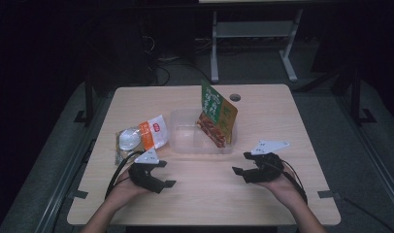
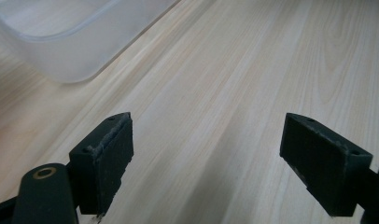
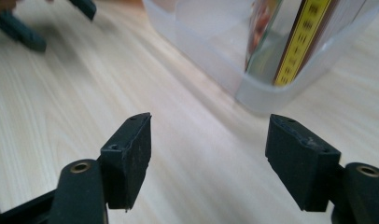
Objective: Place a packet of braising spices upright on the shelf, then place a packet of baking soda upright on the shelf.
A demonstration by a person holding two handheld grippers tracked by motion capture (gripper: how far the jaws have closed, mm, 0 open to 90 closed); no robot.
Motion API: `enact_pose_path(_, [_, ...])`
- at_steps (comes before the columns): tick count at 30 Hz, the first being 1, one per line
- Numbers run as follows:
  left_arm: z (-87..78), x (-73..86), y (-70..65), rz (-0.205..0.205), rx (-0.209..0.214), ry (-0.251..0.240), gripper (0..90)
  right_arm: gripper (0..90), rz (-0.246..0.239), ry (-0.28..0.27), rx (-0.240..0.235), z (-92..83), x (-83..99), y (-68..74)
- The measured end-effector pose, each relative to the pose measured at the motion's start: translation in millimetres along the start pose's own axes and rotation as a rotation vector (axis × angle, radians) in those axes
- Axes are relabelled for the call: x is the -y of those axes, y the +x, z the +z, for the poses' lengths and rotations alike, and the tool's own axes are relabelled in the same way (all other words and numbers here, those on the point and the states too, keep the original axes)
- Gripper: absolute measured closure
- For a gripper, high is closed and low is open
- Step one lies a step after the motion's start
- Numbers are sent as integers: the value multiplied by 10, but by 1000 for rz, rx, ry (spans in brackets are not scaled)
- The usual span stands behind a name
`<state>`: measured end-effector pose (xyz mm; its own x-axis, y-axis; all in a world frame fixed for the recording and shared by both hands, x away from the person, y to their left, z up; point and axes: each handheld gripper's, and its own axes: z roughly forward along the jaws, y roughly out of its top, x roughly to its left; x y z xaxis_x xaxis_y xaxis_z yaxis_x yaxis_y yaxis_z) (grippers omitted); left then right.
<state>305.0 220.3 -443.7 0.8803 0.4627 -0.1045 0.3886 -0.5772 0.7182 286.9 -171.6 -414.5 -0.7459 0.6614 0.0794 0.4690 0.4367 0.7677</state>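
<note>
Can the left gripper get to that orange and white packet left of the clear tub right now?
Probably yes: the left gripper is open with nothing between it and the orange and white packet just beyond on the table.

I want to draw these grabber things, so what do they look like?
Each gripper is black, with two flat, blocky jaws whose pads have small screw holes. The left gripper and the right gripper each carry a pale grey three-cornered plate on top with dark dots. Brass-coloured rings sit in the arms behind the jaws. Black cables trail back along the person's forearms, which are bare, with no sleeves in sight.
</note>
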Motion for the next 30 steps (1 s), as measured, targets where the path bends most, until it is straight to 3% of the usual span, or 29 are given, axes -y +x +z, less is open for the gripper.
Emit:
enact_pose_path(8, [-218,41,124,-19,-64,2,184,296,28,31,-15,-27,222,42])
enact_pose_path(13, [-380,78,283,-32,-110,-8,224,293,22,37,-18,14,226,50])
enact_pose_path(18, [-546,131,469,-71,-158,-20,268,293,13,45,-22,39,229,60])
enact_pose_path(20, [-613,147,578,-66,-185,-8,345,293,17,45,-20,42,232,58])
enact_pose_path(26, [-704,168,1009,-118,-264,27,649,293,26,49,-18,39,233,45])
enact_pose_path(29, [-698,149,1233,-142,-296,32,803,293,27,48,-16,47,233,42])
enact_pose_path(30, [-687,141,1292,-168,-308,13,855,293,24,49,-17,51,234,39])
